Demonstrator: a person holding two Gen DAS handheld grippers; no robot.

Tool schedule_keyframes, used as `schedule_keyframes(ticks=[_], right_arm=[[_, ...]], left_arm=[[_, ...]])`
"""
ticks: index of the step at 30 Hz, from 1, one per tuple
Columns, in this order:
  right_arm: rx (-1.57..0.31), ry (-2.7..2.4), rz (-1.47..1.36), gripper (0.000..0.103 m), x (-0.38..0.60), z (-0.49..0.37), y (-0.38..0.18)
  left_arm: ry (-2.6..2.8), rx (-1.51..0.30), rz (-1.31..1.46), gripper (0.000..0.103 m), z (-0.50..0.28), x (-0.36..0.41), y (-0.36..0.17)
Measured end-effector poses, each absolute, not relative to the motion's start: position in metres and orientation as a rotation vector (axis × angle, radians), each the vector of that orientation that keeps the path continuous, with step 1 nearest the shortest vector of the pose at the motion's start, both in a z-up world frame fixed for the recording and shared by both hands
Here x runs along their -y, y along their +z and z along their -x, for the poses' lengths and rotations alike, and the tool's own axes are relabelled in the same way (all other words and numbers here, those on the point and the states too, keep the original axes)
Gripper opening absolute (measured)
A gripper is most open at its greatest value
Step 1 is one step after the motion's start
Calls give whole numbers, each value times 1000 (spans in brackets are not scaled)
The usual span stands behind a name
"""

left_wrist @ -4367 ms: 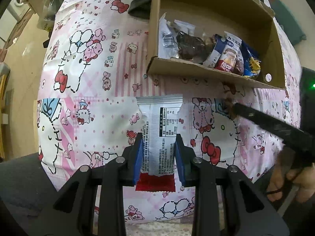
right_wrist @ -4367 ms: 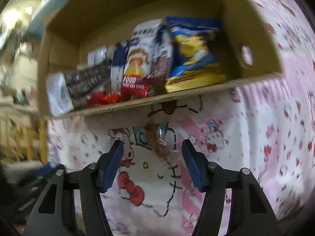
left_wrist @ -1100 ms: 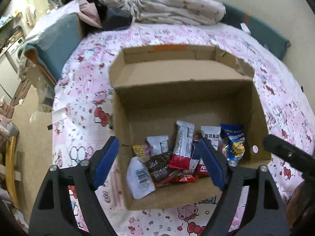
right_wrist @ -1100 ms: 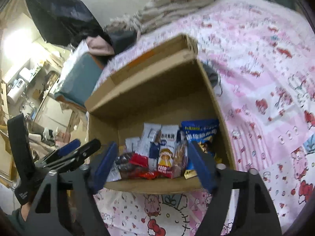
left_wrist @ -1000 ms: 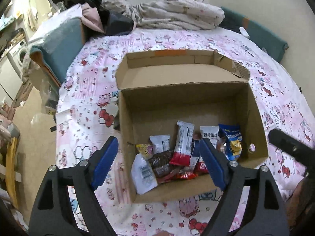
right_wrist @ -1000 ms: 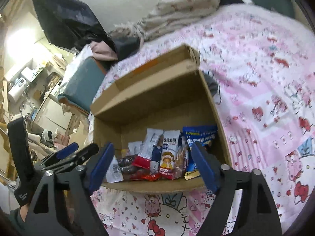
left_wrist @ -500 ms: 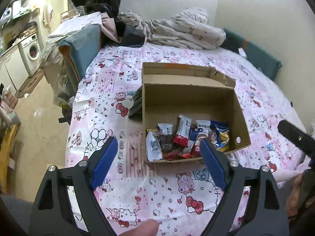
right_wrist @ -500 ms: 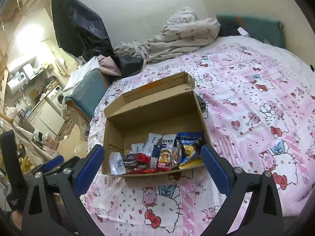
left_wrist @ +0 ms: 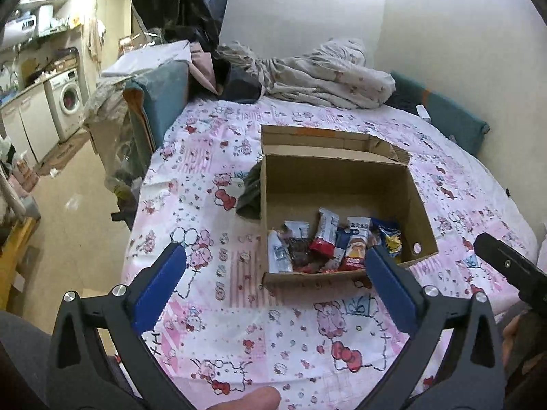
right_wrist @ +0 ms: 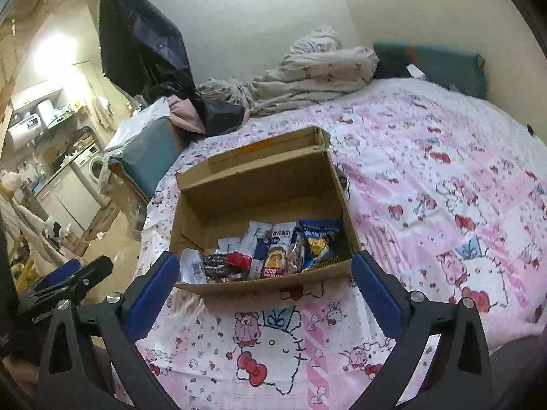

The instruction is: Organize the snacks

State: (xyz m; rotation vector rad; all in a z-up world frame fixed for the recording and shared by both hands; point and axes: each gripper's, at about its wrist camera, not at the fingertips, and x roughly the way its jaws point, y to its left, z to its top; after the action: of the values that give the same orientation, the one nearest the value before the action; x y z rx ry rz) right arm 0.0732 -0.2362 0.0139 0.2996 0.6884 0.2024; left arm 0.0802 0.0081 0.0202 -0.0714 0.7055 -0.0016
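Note:
An open cardboard box (left_wrist: 345,171) stands on the pink Hello Kitty bedsheet (left_wrist: 273,324); it also shows in the right wrist view (right_wrist: 239,205). Several snack packets (left_wrist: 335,246) lie in a row along its near wall, among them a blue-and-yellow bag (right_wrist: 319,239) and a red-ended bar (left_wrist: 324,235). My left gripper (left_wrist: 273,287) is wide open and empty, held back from the box. My right gripper (right_wrist: 265,294) is wide open and empty, also back from the box. The right gripper's body (left_wrist: 506,266) shows at the left view's right edge.
A crumpled blanket (left_wrist: 324,78) and teal cushion (left_wrist: 451,119) lie at the bed's far end. A dark item (left_wrist: 248,194) lies left of the box. A teal chair (left_wrist: 154,109) with clothes, a washing machine (left_wrist: 68,99) and floor lie left of the bed.
Both grippers have let go of their snacks and pulled up and back from the box. The packets now lie inside it and the whole bed has come into view.

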Motion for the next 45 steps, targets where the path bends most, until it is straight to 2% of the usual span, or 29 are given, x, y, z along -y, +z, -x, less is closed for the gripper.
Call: schedule_keyframes(ticks=[13,45], right_arm=[[-703,176,-169,103,216,-77,4],[-703,171,-164,103,215,-76,5]], left_arm=[[-5,-744,80,103,-82,-8,10],[-23,-744,74,103,-82,0,10]])
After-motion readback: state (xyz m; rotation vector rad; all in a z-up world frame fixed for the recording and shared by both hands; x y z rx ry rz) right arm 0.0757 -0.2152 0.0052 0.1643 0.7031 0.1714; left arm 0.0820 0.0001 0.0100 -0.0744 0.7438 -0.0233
